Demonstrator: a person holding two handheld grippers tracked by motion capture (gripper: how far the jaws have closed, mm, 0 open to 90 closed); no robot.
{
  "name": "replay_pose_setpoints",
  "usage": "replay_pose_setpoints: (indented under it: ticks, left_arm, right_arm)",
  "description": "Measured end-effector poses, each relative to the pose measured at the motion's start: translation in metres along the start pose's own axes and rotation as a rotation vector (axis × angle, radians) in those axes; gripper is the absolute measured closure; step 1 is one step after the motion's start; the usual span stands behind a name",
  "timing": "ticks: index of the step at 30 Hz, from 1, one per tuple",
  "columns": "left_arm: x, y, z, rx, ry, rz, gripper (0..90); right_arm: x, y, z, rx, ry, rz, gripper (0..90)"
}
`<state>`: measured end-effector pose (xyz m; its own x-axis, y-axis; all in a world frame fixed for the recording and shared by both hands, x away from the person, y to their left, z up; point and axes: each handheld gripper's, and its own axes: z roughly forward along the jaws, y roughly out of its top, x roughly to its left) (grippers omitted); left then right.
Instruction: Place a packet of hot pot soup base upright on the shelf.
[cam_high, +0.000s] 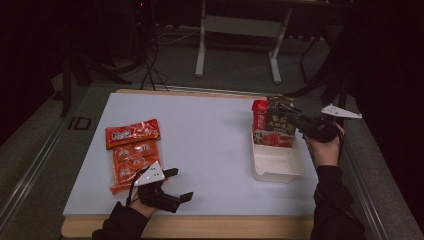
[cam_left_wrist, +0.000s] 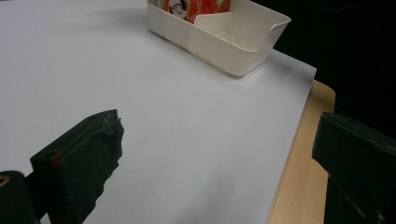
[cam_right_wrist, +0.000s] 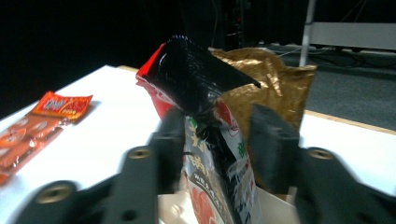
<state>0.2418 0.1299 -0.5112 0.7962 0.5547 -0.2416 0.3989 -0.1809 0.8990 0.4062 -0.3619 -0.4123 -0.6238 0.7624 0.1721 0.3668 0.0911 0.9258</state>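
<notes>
The room was dim; the floor and background at twelve o'clock in the high view sank into near black, while the white table (cam_high: 210, 150) stood as the brightest area, evenly lit from above with soft, short shadows. The high view looked grainy and slightly soft. In the left gripper view the white bin (cam_left_wrist: 233, 42) at one o'clock cast a faint shadow, and the near jaws were out of focus. In the right gripper view the jaws blurred heavily, and the dark packet (cam_right_wrist: 201, 79) carried glossy glare on its top.
</notes>
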Motion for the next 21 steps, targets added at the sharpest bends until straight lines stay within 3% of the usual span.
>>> replay_pose_setpoints:
  ticks: [3, 10, 13, 14, 17, 19, 20, 21]
  left_arm:
    - [0.0, 0.0, 0.001, 0.002, 0.0, 0.004, 2.1]
    - [0.001, -0.001, 0.002, 0.004, 0.021, 0.035, 2.1]
    - [0.003, -0.001, 0.002, -0.005, 0.022, 0.027, 2.1]
    - [0.004, -0.001, 0.001, -0.017, 0.016, 0.012, 2.1]
    - [0.004, 0.0, -0.001, -0.016, 0.017, -0.006, 5.2]
    - [0.004, 0.0, -0.001, -0.016, 0.017, -0.006, 5.2]
    - [0.001, 0.003, -0.003, 0.007, 0.03, -0.005, 4.5]
    - [0.001, 0.005, -0.004, 0.018, 0.033, -0.006, 4.4]
  right_arm:
    - [0.002, 0.004, -0.008, -0.022, -0.025, -0.004, 46.4]
    - [0.019, 0.021, -0.029, -0.068, -0.041, -0.029, 38.0]
    - [0.026, 0.025, -0.034, -0.078, -0.042, -0.049, 36.1]
    - [0.037, 0.029, -0.039, -0.093, -0.042, -0.067, 29.5]
    - [0.046, 0.031, -0.04, -0.11, -0.025, -0.077, 22.1]
    - [0.048, 0.031, -0.04, -0.107, -0.021, -0.074, 22.1]
    - [0.055, 0.029, -0.039, -0.115, -0.001, -0.067, 14.2]
    - [0.058, 0.028, -0.038, -0.115, 0.0, -0.069, 13.4]
